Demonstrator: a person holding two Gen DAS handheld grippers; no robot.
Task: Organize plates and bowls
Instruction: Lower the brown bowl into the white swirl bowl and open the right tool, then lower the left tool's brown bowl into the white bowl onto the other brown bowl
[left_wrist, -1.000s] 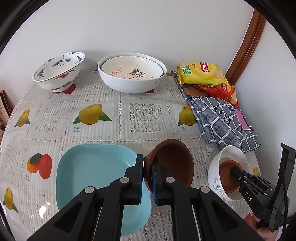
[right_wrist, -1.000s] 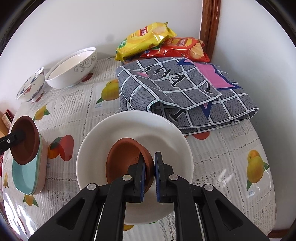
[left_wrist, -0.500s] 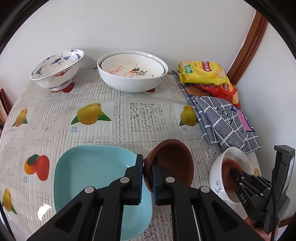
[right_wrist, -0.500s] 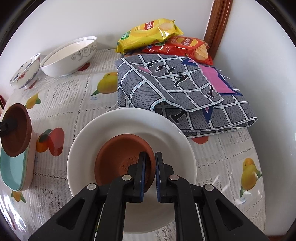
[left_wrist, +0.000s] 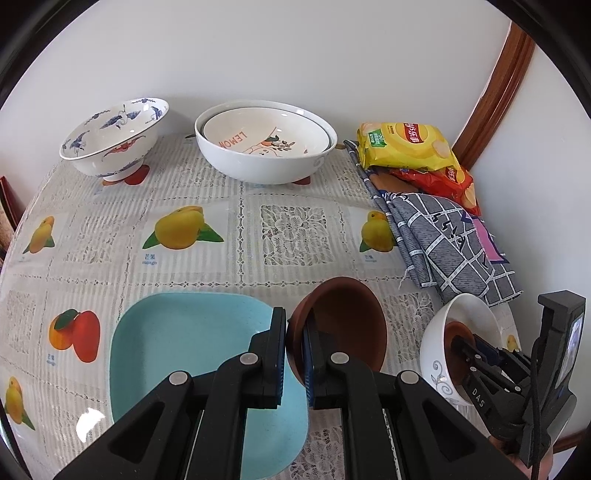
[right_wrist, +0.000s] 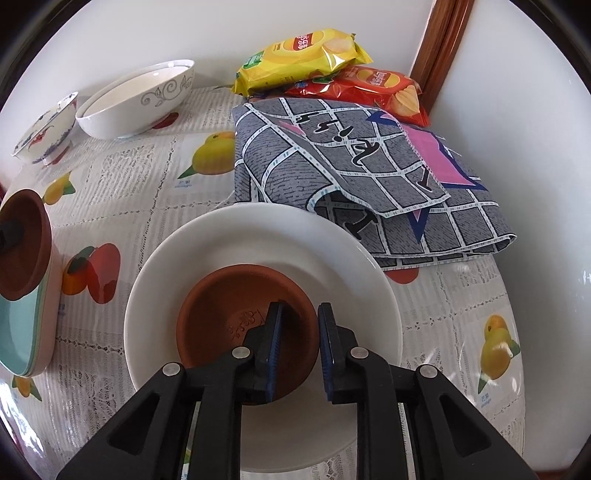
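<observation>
The left gripper (left_wrist: 294, 354) pinches a brown clay saucer's (left_wrist: 345, 325) rim; only the right view shows the right gripper (right_wrist: 299, 350) parted around another brown clay saucer (right_wrist: 236, 321).

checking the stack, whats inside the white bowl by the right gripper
A brown clay dish sits inside the white bowl. The open right gripper straddles its rim, hiding the bowl's near floor.

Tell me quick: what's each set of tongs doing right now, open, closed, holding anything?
Left tongs: shut on the rim of a brown clay dish.
Right tongs: open, straddling the rim of a second brown dish lying in the white bowl.
</observation>
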